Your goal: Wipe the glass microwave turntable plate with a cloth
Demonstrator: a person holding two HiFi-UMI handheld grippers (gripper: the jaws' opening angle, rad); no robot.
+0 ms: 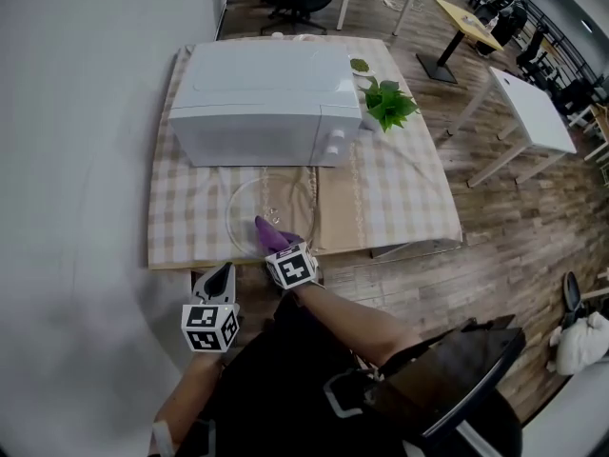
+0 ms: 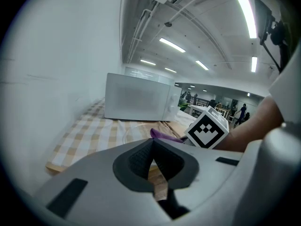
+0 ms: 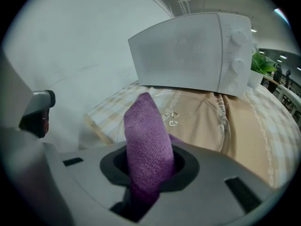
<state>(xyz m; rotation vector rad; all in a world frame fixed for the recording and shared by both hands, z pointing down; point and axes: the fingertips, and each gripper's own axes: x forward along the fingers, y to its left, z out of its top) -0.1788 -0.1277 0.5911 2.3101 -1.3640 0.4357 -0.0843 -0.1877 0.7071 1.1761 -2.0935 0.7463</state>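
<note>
Checked-covered tabletop (image 1: 190, 217), white microwave (image 1: 262, 103) at the back. The glass turntable plate (image 1: 276, 203) lies flat just in front of it: clear, showing mostly by its rim and glints near the centre. Our right gripper (image 1: 276, 251) has its fingers clamped on a rolled purple cloth (image 3: 148, 140), whose tip is over the plate's near side. Left gripper (image 2: 151, 168): fingers pressed together, nothing between, held off the tabletop. Our judgement: lay the cloth flat, sweep in arcs with light pressure, and mind the plate sliding.
</note>
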